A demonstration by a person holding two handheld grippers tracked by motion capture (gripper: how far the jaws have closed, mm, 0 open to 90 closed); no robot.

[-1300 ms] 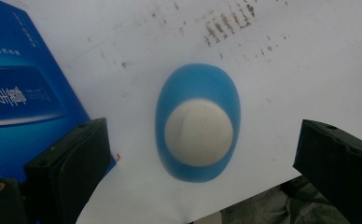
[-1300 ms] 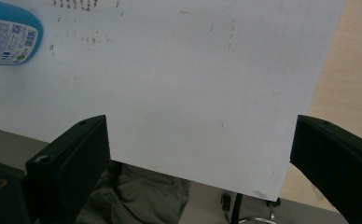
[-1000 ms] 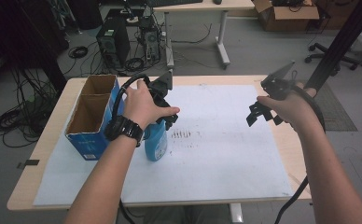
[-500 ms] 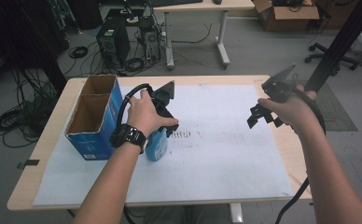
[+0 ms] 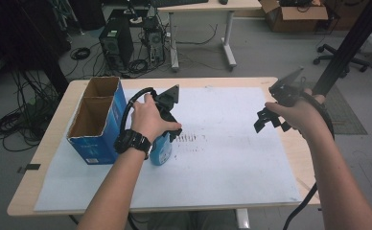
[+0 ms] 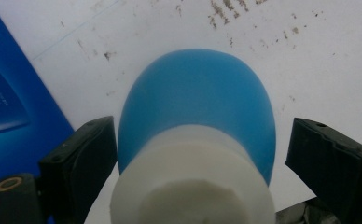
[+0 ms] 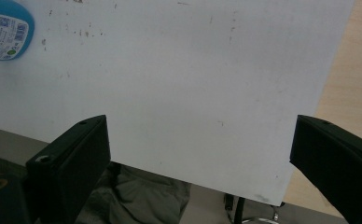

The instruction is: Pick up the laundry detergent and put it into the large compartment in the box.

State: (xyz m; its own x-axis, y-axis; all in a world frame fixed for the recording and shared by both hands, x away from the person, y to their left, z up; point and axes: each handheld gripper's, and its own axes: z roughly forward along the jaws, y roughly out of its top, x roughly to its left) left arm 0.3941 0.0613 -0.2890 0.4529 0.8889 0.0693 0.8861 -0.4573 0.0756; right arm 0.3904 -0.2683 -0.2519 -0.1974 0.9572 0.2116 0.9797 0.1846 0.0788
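High view: we see left gripper (image 5: pixel 167 125) over blue bottle (image 5: pixel 161 149), which stands upright on white sheet (image 5: pixel 232 163) covering worktop (image 5: pixel 50 143), just at 3 o'clock of open blue carton (image 5: pixel 94 125). Left gripper view: we see fingers (image 6: pixel 83 161) spread either side of bottle's white cap (image 6: pixel 193 186), left one close, right one apart; no pinch yet. Right gripper (image 5: pixel 270 120) hovers at 3 o'clock side of worktop, fingers (image 7: pixel 72 158) spread wide, empty.

Blue bottle (image 7: pixel 4 29) label & box (image 5: pixel 97 122) print: too small, unreadable.
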